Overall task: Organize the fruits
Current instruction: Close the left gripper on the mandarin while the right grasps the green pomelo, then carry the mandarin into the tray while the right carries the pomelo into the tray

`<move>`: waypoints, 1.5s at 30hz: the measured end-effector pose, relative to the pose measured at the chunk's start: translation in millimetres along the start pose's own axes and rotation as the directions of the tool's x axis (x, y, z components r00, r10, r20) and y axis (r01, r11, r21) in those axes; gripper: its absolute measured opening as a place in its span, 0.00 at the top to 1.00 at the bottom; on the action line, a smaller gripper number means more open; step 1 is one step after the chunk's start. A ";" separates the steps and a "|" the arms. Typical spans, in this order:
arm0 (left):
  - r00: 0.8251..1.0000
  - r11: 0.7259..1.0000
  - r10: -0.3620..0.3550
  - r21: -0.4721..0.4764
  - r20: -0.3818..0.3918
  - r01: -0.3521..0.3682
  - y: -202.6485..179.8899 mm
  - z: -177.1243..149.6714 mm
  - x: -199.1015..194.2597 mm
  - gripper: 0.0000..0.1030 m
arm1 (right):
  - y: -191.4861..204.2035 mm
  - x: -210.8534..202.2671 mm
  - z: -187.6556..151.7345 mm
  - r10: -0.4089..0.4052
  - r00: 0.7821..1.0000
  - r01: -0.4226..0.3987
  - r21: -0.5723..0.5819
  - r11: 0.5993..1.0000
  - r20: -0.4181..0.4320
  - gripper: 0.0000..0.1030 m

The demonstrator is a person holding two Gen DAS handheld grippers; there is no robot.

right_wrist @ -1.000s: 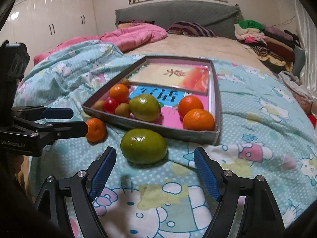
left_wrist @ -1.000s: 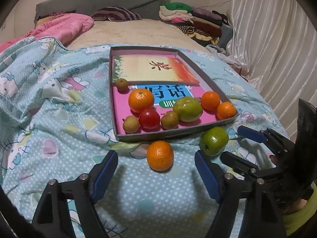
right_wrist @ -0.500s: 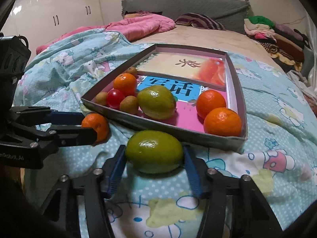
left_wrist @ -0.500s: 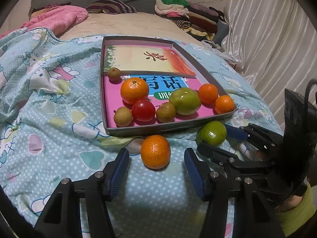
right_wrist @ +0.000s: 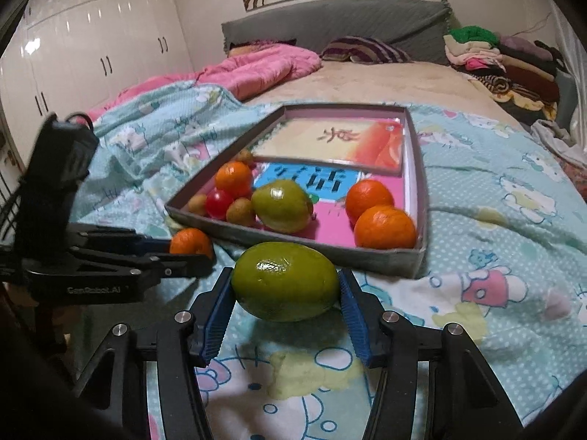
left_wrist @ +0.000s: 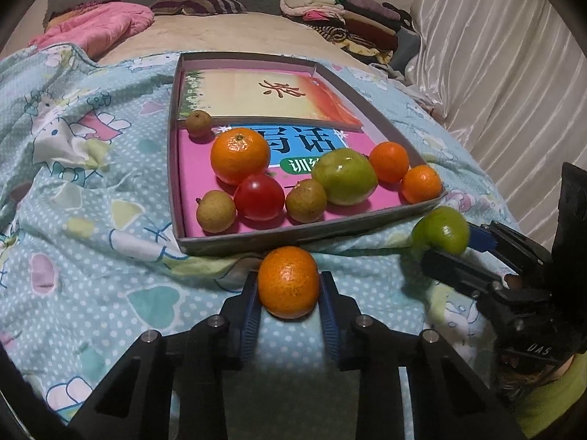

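My left gripper [left_wrist: 288,289] is shut on an orange [left_wrist: 288,281] just in front of the grey tray's near wall [left_wrist: 293,235]; it also shows in the right wrist view [right_wrist: 190,244]. My right gripper [right_wrist: 285,286] is shut on a green fruit [right_wrist: 285,281], lifted slightly above the blanket; the fruit also shows at the right of the left wrist view [left_wrist: 442,229]. The tray [right_wrist: 367,256] holds several fruits: oranges [left_wrist: 239,154], a red one [left_wrist: 259,196], a green one [left_wrist: 344,176], and small brown ones [left_wrist: 215,210].
The tray lies on a blue cartoon-print blanket [left_wrist: 91,190] on a bed. A pink quilt [right_wrist: 264,69] and a striped pillow [right_wrist: 363,49] lie behind. Folded clothes [right_wrist: 506,62] are stacked at the back right. White curtains [left_wrist: 513,73] hang on the right.
Both grippers moved forward and closed: the left onto the orange, the right onto the green fruit, which now sits slightly higher.
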State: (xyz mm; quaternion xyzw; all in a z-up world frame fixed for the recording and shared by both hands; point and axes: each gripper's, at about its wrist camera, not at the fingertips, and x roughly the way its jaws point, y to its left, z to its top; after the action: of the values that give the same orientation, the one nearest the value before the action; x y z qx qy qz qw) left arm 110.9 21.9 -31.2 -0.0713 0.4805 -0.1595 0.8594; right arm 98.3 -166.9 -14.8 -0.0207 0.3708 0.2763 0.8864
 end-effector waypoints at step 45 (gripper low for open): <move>0.980 0.991 0.132 -0.025 0.151 -0.130 27.6 48.6 -20.7 0.70 | -10.0 0.2 54.2 -0.064 0.995 0.067 -0.040 0.997 0.072 0.44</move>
State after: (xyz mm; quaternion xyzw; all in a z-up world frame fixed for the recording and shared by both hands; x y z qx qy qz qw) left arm 147.7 53.4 3.5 -0.0582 0.4183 -0.0930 0.9017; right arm 138.5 -162.2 22.6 -0.0415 0.3324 0.2556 0.9069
